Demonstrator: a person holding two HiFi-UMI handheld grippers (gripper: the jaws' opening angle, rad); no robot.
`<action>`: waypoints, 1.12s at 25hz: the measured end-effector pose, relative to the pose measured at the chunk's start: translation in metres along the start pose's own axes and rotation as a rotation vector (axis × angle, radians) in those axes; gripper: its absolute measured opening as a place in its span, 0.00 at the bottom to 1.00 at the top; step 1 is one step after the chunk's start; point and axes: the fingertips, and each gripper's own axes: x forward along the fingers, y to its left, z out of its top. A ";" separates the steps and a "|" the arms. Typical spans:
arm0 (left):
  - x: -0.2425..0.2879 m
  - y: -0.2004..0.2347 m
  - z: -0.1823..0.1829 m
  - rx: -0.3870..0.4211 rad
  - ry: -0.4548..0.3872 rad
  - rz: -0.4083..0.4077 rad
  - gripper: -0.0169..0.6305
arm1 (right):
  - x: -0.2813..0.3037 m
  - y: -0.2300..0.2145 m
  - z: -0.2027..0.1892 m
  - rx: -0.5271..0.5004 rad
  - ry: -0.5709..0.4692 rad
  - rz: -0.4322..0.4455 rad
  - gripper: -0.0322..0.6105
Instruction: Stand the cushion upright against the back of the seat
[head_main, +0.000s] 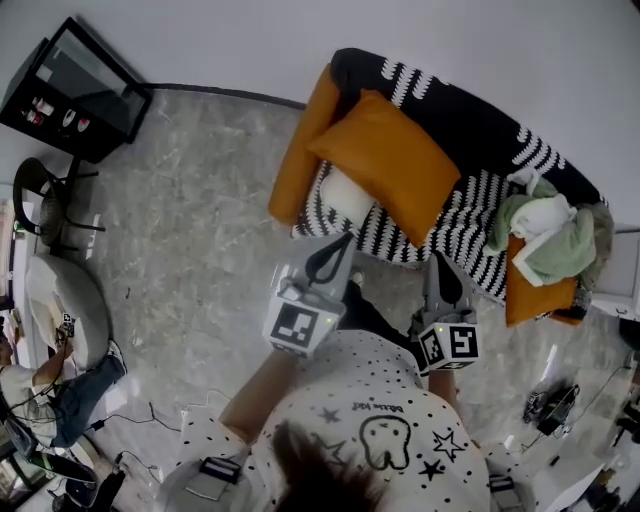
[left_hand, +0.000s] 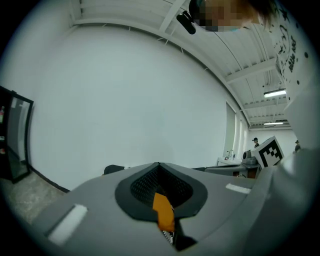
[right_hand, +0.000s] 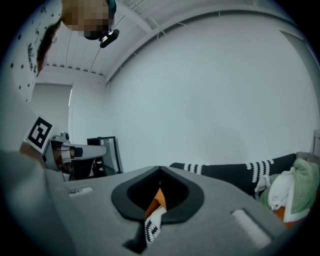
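Observation:
A large orange cushion (head_main: 385, 165) rests slanted on the black-and-white patterned sofa (head_main: 470, 215), its far edge up at the black backrest. A white cushion (head_main: 346, 197) sits below it, by the orange armrest (head_main: 298, 150). My left gripper (head_main: 329, 260) hangs just short of the sofa's front edge with its jaws shut and empty. My right gripper (head_main: 441, 272) is beside it, also shut and empty. In the left gripper view a sliver of orange cushion (left_hand: 162, 210) shows under the shut left gripper (left_hand: 159, 165). In the right gripper view orange and patterned fabric (right_hand: 154, 215) show under the right gripper (right_hand: 160, 169).
A heap of green and white cloth (head_main: 548, 232) and a second orange cushion (head_main: 535, 292) fill the sofa's right end. A black glass cabinet (head_main: 75, 90) and a chair (head_main: 45, 205) stand at the far left. A seated person (head_main: 45, 385) and cables are at the lower left.

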 end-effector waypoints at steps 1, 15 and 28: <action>0.002 -0.001 -0.001 -0.001 0.002 0.006 0.02 | 0.002 -0.002 0.000 -0.002 0.001 0.008 0.05; 0.033 0.001 -0.001 0.022 -0.010 0.062 0.02 | 0.016 -0.031 0.000 0.009 0.007 0.052 0.05; 0.061 0.003 -0.004 0.030 -0.017 0.103 0.02 | 0.030 -0.064 0.001 0.033 0.011 0.068 0.05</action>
